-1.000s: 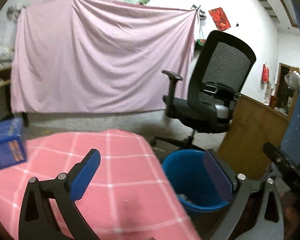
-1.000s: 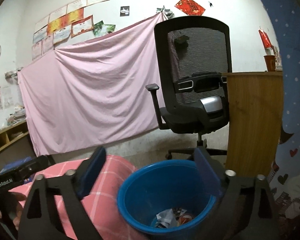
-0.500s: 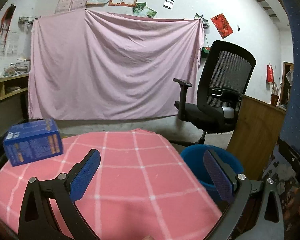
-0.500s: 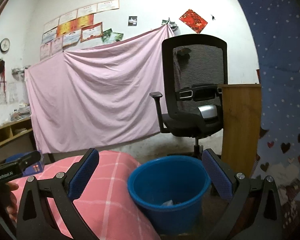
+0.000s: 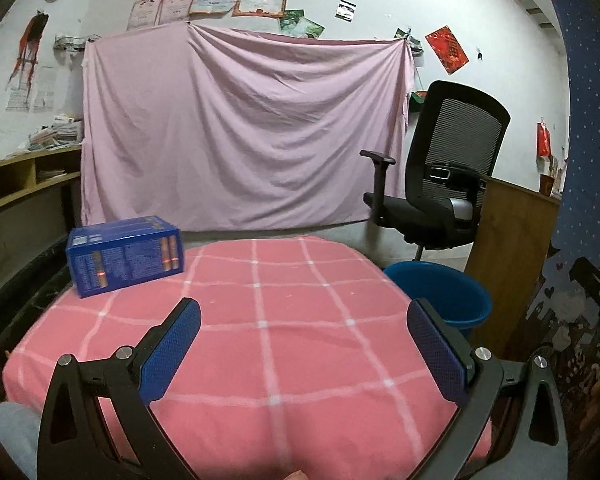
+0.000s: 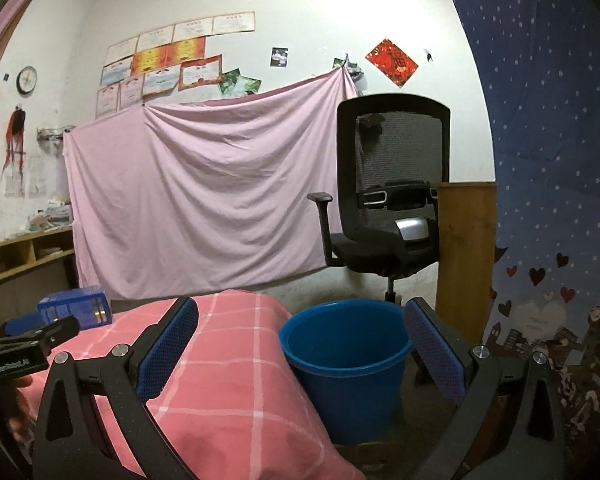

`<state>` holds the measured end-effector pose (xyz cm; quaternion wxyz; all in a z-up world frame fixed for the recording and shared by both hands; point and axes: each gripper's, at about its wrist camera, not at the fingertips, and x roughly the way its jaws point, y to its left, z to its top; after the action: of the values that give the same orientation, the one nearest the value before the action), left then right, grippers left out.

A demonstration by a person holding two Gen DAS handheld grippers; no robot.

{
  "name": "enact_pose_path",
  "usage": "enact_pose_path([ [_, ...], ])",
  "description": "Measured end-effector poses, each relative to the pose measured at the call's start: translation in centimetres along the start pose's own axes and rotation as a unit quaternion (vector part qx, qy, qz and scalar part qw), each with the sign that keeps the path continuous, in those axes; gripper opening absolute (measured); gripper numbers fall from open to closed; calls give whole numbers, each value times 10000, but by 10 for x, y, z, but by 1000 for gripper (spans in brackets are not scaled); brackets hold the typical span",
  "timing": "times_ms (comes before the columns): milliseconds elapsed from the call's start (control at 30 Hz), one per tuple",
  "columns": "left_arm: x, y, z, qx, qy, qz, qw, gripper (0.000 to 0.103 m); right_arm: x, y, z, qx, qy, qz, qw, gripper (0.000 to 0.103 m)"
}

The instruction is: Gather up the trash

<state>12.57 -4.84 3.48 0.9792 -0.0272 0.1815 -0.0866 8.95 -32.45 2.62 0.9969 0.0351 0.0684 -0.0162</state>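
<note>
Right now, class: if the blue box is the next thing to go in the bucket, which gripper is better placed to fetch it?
Left. The left gripper hangs open over the pink cloth facing the blue box; the right gripper faces the blue bucket.

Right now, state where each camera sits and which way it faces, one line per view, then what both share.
Left wrist: sits on the left gripper, above the pink checked tablecloth, facing the blue box and the pink sheet; both its open fingers show.
Right wrist: sits on the right gripper at the table's right edge, facing the blue bucket and office chair; its open fingers and the left gripper's tip show.
Shared: box, tablecloth, bucket, chair, sheet.
</note>
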Motion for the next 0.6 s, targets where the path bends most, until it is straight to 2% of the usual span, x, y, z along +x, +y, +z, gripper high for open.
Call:
enact_pose_path([
  [233,-34,16,-14,-89,-102,26,9999,101,-24,24,-8,-44,0,-88,10000,103],
  [500,-51,32,-30,105,-198,81,9997,101,-42,48,-22,36,25,-191,9998,103],
  [600,-56,37,-38,29,-258,119,9996,101,-46,58,-29,-50,40,-195,9998,103],
])
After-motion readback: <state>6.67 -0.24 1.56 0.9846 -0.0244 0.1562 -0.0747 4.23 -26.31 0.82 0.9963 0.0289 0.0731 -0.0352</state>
